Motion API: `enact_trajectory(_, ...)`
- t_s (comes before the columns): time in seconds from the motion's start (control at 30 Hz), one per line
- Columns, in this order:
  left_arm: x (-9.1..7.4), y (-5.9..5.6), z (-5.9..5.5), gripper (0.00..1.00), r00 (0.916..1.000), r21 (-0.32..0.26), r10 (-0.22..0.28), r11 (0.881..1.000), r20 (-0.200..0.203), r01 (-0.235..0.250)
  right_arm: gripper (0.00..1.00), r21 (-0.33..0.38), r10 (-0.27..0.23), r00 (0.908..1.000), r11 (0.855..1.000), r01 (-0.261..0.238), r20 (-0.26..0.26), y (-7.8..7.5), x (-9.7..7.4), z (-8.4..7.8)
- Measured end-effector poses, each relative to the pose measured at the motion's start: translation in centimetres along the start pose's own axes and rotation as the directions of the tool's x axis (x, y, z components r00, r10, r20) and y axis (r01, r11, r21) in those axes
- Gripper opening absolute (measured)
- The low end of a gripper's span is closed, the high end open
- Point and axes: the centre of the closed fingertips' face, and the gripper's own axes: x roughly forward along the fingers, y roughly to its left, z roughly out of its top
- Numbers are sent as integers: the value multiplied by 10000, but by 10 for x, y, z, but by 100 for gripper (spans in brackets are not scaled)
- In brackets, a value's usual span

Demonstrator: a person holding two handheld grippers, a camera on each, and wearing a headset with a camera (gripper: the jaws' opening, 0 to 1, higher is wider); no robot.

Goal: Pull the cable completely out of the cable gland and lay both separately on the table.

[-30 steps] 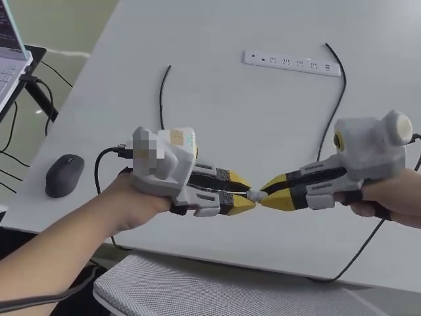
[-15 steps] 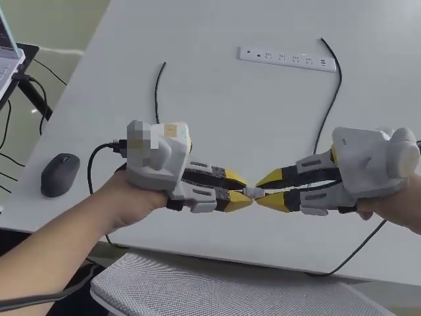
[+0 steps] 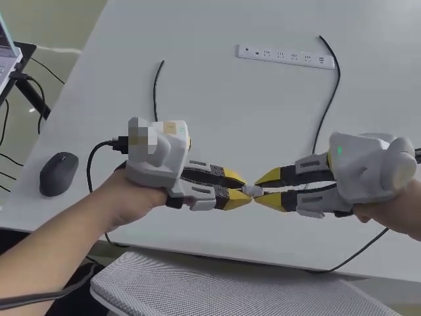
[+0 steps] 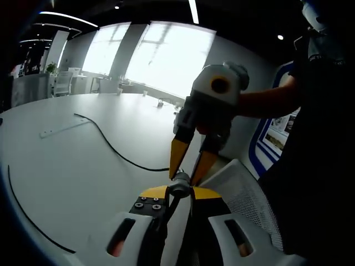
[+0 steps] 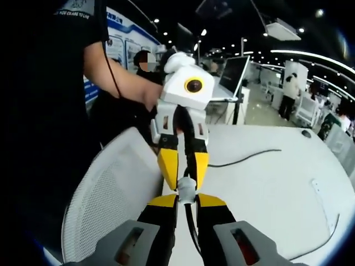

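Left tool (image 3: 246,191) and right tool (image 3: 261,193) still pinch the gland (image 3: 253,192) tip to tip; the right has dipped slightly.

The cable gland (image 3: 252,191) is a small pale grey, rounded fitting. It is held in the air over the near edge of the counter (image 3: 217,99), pinched where the tips of the left gripper (image 3: 246,191) and right gripper (image 3: 259,191) meet. The cable (image 5: 192,224) is thin and black, is not yet out of the gland, and runs back between the right gripper's jaws.
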Motion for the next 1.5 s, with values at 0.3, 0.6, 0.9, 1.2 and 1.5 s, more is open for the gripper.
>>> enact_trajectory(0.3,0,-2,1,15,10000,342,-61,9994,-55,63,15,2495,211,9950,9673,-449,973,-2,-7,8)
enact_trajectory(0.6,0,-4,1,15,9999,754,-83,9971,-75,89,15,5154,1162,9779,8354,-1908,1736,-14,-19,6)
enact_trajectory(0.9,0,-5,2,15,9999,1074,-106,9941,-100,116,18,6673,2559,9411,6640,-3373,2211,-1,-8,1)
enact_trajectory(1.2,1,-9,2,15,9997,1194,-143,9927,-209,167,12,6819,2993,9238,6256,-3790,2389,10,-4,3)
enact_trajectory(1.5,2,-11,0,15,9995,1125,-224,9933,-240,249,8,6490,3128,9200,6540,-3888,2360,16,-5,3)
